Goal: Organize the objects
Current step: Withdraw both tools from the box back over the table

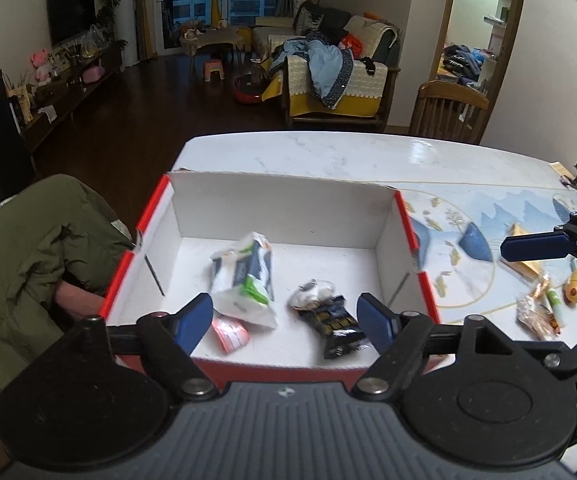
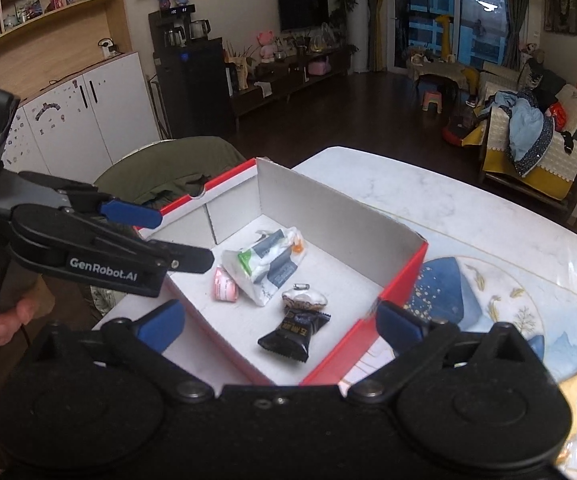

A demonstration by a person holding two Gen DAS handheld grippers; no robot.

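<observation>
Hovering over the red-and-white box point(image 1: 406, 224), the left gripper point(image 1: 286, 316) and right gripper point(image 2: 280, 320) both stand apart, holding nothing. Several snack packets point(image 1: 538, 314) wait on the table point(image 1: 328, 152) beside the box, right of it in the left view. They look light, crinkly and slippery, so pinching one across its flat middle seems safest.

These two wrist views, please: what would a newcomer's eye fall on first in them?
First, the red-sided white box on the marble table, holding a white tissue pack, a black snack packet, a silvery sweet and a small pink packet. Both grippers, left and right, hover open and empty above it. More snacks lie on the placemat to the right.
</observation>
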